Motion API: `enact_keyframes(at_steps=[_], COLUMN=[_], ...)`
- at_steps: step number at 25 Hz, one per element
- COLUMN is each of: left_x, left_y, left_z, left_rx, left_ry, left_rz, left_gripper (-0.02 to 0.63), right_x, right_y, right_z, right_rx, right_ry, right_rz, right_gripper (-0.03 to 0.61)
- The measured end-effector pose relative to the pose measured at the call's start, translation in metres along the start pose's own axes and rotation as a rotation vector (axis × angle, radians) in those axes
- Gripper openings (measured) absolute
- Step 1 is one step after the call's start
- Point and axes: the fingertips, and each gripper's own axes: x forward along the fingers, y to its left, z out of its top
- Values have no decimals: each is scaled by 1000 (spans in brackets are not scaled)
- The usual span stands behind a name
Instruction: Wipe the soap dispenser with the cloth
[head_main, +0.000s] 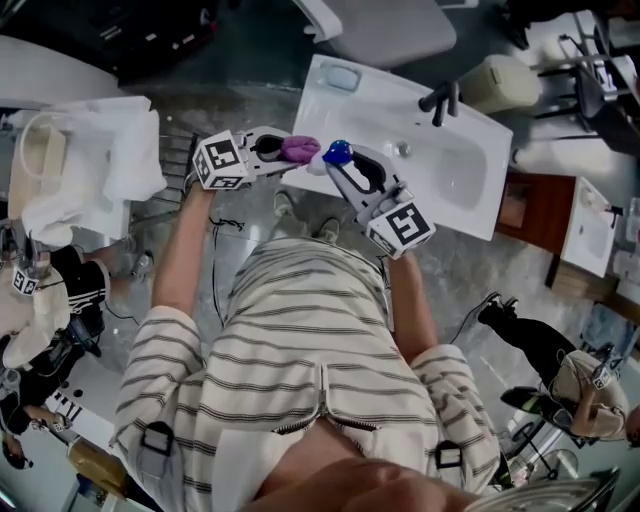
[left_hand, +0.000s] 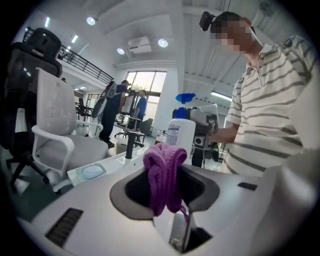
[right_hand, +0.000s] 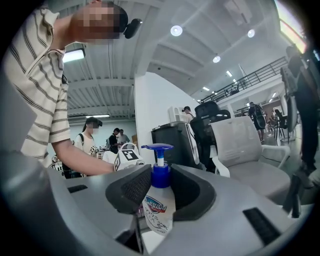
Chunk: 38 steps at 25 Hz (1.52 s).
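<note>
My left gripper (head_main: 288, 150) is shut on a bunched purple cloth (head_main: 300, 149). In the left gripper view the cloth (left_hand: 164, 175) hangs folded between the jaws. Just beyond it stands the white soap dispenser (left_hand: 180, 132) with its blue pump. My right gripper (head_main: 342, 166) is shut on that dispenser (head_main: 335, 153), holding it upright above the basin's near edge. In the right gripper view the bottle (right_hand: 159, 202) fills the gap between the pads, with the blue pump head on top. The cloth sits right beside the dispenser's top; contact cannot be told.
A white washbasin (head_main: 470, 175) with a black tap (head_main: 441, 99) and a soap dish (head_main: 340, 77) lies beyond both grippers. White cloths (head_main: 110, 150) lie at the left. A white chair (left_hand: 55, 135) stands behind the basin. Other people stand nearby.
</note>
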Motion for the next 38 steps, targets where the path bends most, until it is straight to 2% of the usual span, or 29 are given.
enact_keyframes(at_steps=[7, 10, 14, 19, 26, 32, 38], left_x=[-9, -11, -15, -15, -34, -38, -37], left_y=[-2, -1, 2, 6, 19, 21, 26], left_z=[9, 14, 21, 22, 15, 6, 1], left_rx=[-62, -85, -71, -45, -147, -132, -146], left_ry=[-115, -172, -198, -173, -214, -177, -170], left_rz=[116, 205, 356, 516, 717, 818, 861], left_gripper=[130, 130, 132, 132, 130, 130, 130], right_x=[3, 4, 9, 16, 26, 33, 47], right_y=[-12, -20, -26, -33, -44, -55, -69], right_z=[-6, -9, -12, -17, -24, -33, -48], right_rx=[-8, 2, -28, -6, 30, 49, 69], right_ry=[28, 40, 68, 73, 68, 72, 85], right_rz=[-83, -135, -192, -228, -288, -321, -354], right_gripper=[130, 130, 130, 129, 130, 130, 129])
